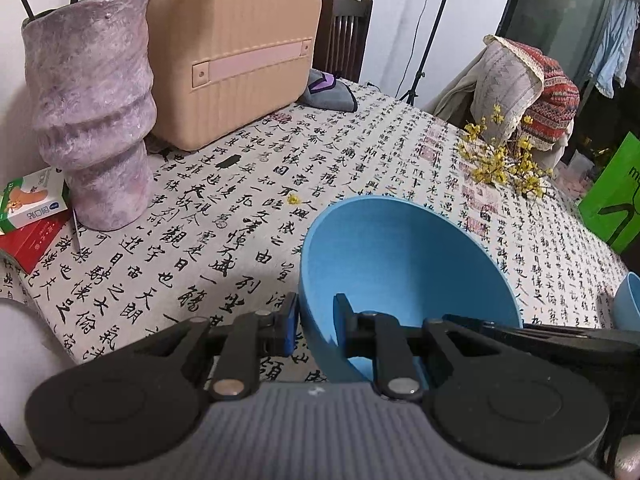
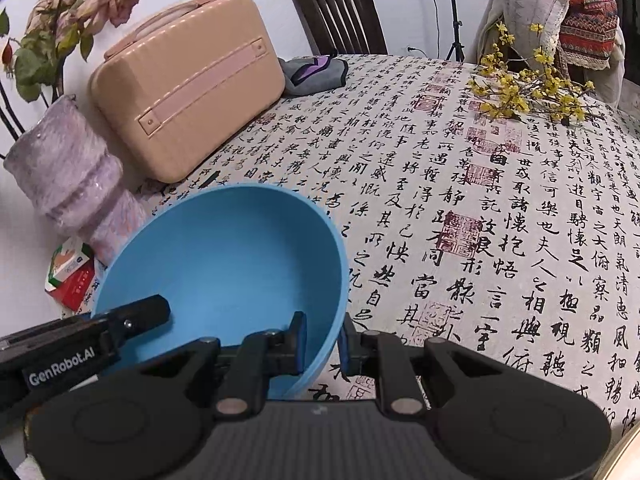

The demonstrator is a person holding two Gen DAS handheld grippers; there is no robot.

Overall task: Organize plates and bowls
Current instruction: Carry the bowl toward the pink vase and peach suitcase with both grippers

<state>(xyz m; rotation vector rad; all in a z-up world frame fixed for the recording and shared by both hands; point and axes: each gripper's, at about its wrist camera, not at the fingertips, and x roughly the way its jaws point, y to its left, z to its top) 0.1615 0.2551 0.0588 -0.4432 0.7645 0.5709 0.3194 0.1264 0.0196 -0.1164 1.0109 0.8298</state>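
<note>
A smooth, matte blue bowl (image 1: 400, 264), deep and round, sits tilted above the surface (image 1: 240, 216), which is draped in cream cloth printed with black calligraphy and red seals. The left tool (image 1: 316, 326) is nearly closed, its 2 blue-padded fingers pinching the bowl's near rim, 1 inside and 1 outside. The right tool (image 2: 322, 346) clamps the opposite rim the same way. Beyond the bowl stands a ribbed peach suitcase (image 1: 236, 60) with a pink strap, and left of the bowl a rough, lumpy mauve vase (image 1: 92, 120) with small cartons (image 1: 32, 216) at its foot. Far right of the bowl lie yellow blossom sprigs (image 1: 500, 160); a second blue bowl (image 1: 628, 304) peeks in at the edge.
</note>
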